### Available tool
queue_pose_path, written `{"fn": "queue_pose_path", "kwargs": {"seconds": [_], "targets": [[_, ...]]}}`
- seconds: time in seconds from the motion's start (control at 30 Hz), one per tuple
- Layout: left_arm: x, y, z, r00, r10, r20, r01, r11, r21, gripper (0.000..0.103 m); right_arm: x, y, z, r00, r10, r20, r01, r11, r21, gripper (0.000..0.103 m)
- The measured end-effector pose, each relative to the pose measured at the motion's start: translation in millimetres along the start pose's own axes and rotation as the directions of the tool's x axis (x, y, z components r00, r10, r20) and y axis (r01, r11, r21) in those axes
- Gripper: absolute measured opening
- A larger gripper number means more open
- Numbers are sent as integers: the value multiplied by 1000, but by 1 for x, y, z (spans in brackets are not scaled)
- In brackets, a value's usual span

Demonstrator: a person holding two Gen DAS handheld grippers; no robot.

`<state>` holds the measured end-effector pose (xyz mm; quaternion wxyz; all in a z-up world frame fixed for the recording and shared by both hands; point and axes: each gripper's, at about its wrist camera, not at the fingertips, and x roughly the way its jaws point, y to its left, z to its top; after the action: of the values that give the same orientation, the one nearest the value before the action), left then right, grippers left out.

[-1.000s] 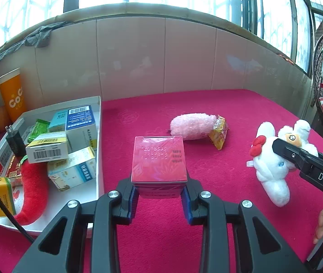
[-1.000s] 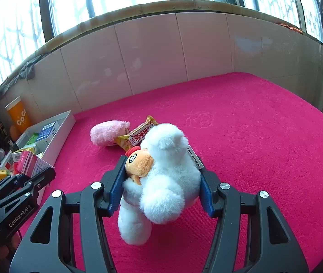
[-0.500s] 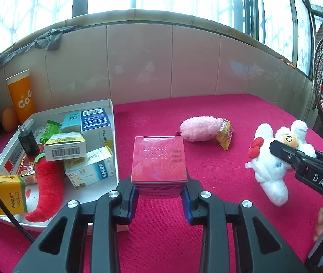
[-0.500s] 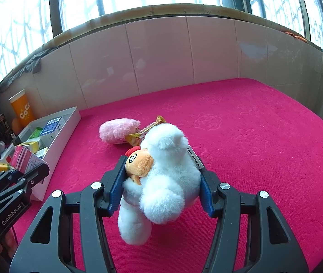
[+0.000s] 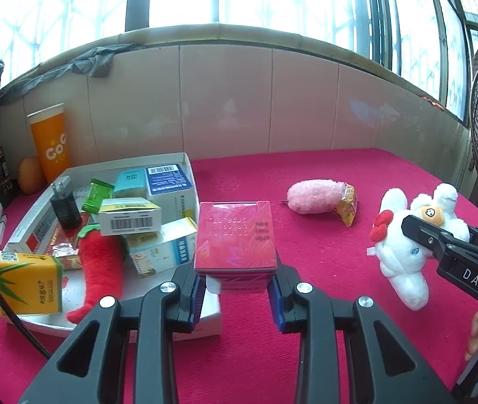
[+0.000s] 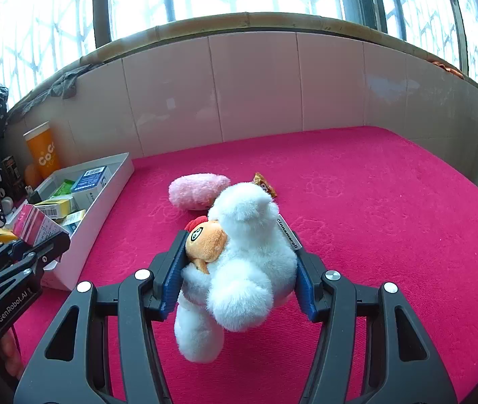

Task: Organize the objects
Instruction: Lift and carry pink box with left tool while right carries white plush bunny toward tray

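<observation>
My left gripper (image 5: 237,289) is shut on a pink-red box (image 5: 235,239) and holds it over the near right corner of the white tray (image 5: 188,165). It also shows in the right wrist view (image 6: 35,225). My right gripper (image 6: 239,279) is shut on a white plush toy (image 6: 245,262) with a small orange face, held above the pink cloth. The plush also shows in the left wrist view (image 5: 403,245), right of the box.
The tray holds several cartons, a red plush chilli (image 5: 99,262), a yellow juice box (image 5: 27,281) and a black charger (image 5: 64,203). A pink plush (image 5: 313,196) and snack packet (image 5: 348,205) lie on the cloth. An orange cup (image 5: 50,144) stands behind the tray.
My left gripper has carried the pink-red box leftward, over the tray's corner. The right gripper keeps its hold on the plush and has drifted slightly toward the tray.
</observation>
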<state>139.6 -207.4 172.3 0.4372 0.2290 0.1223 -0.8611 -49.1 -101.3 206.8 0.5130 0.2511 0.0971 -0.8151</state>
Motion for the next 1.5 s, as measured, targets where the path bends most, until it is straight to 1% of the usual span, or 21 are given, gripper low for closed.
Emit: {"fn": "queue_pose_path", "kwargs": {"seconds": [0.43, 0.93, 1.13, 1.5], "targets": [[-15, 18, -4, 999, 33, 41, -33, 999, -1, 32, -1, 26, -4, 1000, 19, -3, -19, 998, -61, 56], [-26, 42, -7, 997, 48, 65, -46, 998, -43, 32, 3, 58, -9, 998, 52, -24, -54, 991, -123, 56], [-34, 55, -10, 994, 82, 79, -77, 996, -54, 32, 5, 72, -12, 997, 67, -37, -72, 985, -156, 56], [-42, 86, -14, 990, 122, 77, -113, 987, -113, 32, 7, 90, -16, 995, 84, -61, -95, 978, -187, 56]]}}
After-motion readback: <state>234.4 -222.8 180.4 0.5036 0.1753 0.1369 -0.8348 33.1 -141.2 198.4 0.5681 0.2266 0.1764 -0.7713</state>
